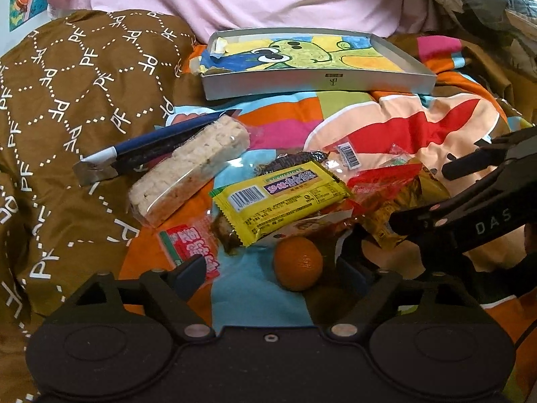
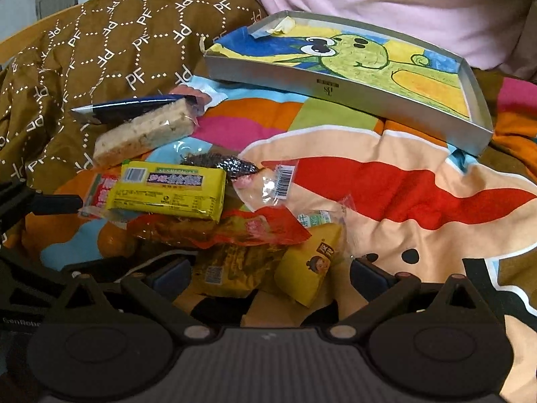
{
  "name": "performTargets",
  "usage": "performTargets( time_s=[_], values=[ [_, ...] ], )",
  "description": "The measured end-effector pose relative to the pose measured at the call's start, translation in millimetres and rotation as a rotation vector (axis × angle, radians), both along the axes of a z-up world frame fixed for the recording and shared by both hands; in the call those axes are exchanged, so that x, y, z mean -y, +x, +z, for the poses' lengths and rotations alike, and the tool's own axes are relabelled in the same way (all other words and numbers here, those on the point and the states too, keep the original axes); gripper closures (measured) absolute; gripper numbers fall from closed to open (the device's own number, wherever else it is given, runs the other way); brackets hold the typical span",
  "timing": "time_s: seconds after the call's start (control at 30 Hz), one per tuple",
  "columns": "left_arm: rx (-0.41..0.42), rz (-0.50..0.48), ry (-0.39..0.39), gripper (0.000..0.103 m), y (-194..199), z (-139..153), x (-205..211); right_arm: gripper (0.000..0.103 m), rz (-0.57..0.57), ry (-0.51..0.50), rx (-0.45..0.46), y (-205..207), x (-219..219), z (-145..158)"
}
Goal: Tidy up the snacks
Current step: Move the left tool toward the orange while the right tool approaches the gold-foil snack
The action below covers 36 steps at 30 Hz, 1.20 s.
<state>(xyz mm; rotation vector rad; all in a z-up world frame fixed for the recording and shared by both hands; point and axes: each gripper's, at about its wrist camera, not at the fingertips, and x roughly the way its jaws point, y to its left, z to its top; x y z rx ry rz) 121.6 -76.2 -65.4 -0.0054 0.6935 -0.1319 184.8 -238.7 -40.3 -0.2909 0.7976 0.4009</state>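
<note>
Across the middle of the cartoon-print blanket [image 1: 396, 124] lies a loose heap of snacks. The rice-puff bar [image 1: 189, 168] in clear wrap rests at the heap's far left, its long axis running diagonally, one end towards the brown patterned quilt [image 1: 67, 107] and the other up towards the tray. Just behind it and nearly parallel lies a dark blue packet [image 1: 161, 142], touching the bar. The yellow biscuit pack [image 1: 282, 194] sits on top of the pile, long axis roughly side to side, barcode end to the left. A red-and-white candy wrapper [image 1: 189, 247] lies beside its left end, and a red packet [image 1: 382, 181] beside its right. A small orange [image 1: 298, 262] sits at the near edge of the heap.

Farther back, a shallow grey tray [image 1: 319, 84] lined with a cartoon drawing rests on the blanket, well apart from the snacks.

The left gripper [image 1: 272, 272] hovers over the orange with its jaws spread wide, holding nothing. The right gripper [image 2: 270, 275] is likewise wide apart and grips nothing, its fingers either side of a yellow wrapped cake [image 2: 308, 268] and a golden foil packet [image 2: 228, 268].
</note>
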Motion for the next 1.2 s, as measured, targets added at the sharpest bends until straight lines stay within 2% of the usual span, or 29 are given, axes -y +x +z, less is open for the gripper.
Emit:
performTargets(
  time_s=[0.13, 0.2, 0.27, 0.4, 0.63, 0.8, 1.2],
  values=[
    [-0.004, -0.014, -0.026, 0.029, 2.2, -2.4, -0.2, 0.000, 0.009, 0.002, -0.027, 5.1, -0.4, -5.5],
    [-0.007, -0.021, -0.037, 0.041, 3.5, -3.9, -0.2, 0.000, 0.019, 0.009, -0.028, 7.2, -1.0, -6.5],
    [-0.018, -0.022, -0.046, 0.047, 5.8, -5.9, 0.1, 0.000, 0.026, 0.009, -0.026, 9.6, -2.1, -8.2],
    [-0.022, -0.026, -0.058, 0.053, 8.7, -7.5, 2.3, 0.000, 0.007, 0.004, -0.036, 16.7, -5.2, -12.3],
    [-0.035, -0.014, -0.078, 0.057, 13.0, -8.2, 3.3, 0.000, 0.001, -0.009, -0.059, 22.5, -11.5, -18.1],
    [-0.043, -0.014, -0.104, 0.066, 14.2, -8.7, 3.7, 0.000, -0.014, -0.005, -0.074, 26.0, -10.6, -20.7],
    [-0.050, 0.008, -0.126, 0.067, 14.8, -10.3, 3.3, 0.000, -0.046, 0.001, -0.099, 30.9, -12.7, -26.2]
  ],
)
